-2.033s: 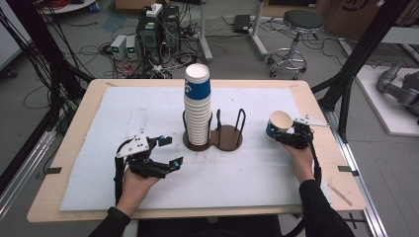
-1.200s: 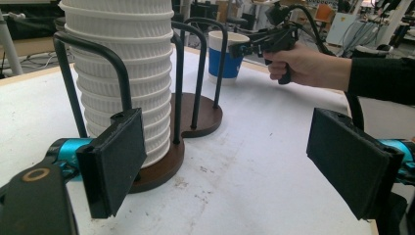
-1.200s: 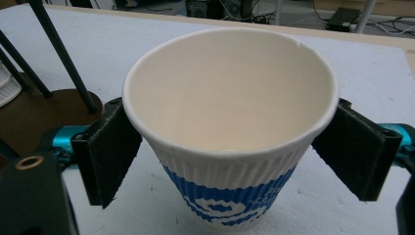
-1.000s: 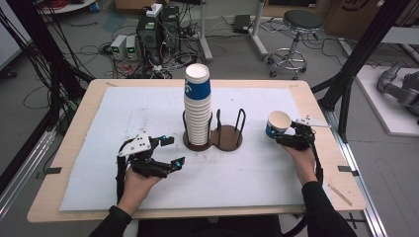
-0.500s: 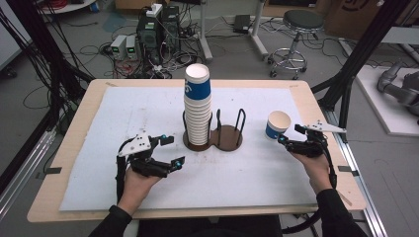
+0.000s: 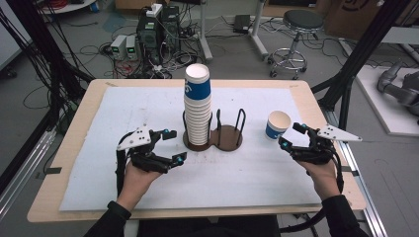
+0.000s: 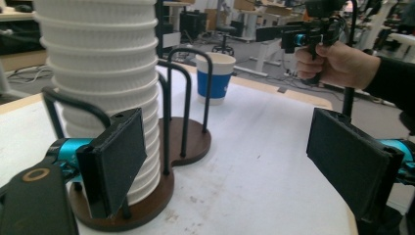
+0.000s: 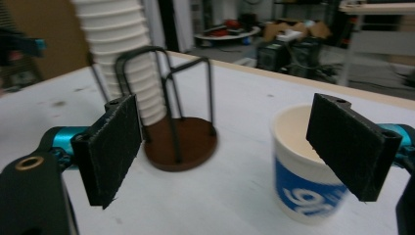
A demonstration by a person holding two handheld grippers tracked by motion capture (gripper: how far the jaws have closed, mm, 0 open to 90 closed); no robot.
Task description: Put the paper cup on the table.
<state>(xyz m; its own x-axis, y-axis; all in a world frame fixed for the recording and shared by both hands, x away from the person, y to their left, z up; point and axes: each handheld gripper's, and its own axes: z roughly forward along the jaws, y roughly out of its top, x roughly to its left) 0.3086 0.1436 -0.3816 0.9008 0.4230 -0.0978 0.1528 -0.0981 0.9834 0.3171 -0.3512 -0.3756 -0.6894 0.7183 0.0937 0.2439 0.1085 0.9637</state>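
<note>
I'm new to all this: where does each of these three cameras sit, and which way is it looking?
High view: above the person's side, looking forward and down on the table; forearms, left tongs, right tongs.
Left gripper view: rides the left tongs, facing the cup stack; own jaws, the other hand.
Right gripper view: rides the right tongs, facing the single cup; own jaws.
Shared: the brown holder.

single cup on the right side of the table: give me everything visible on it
The single paper cup looks like paper: white inside, with a blue band and white print around its wall and a rolled white rim. It stands upright and empty on the white mat, to the right of the brown two-slot holder and apart from it. The right gripper sits just beside it, jaws open; nothing presses on the cup.
</note>
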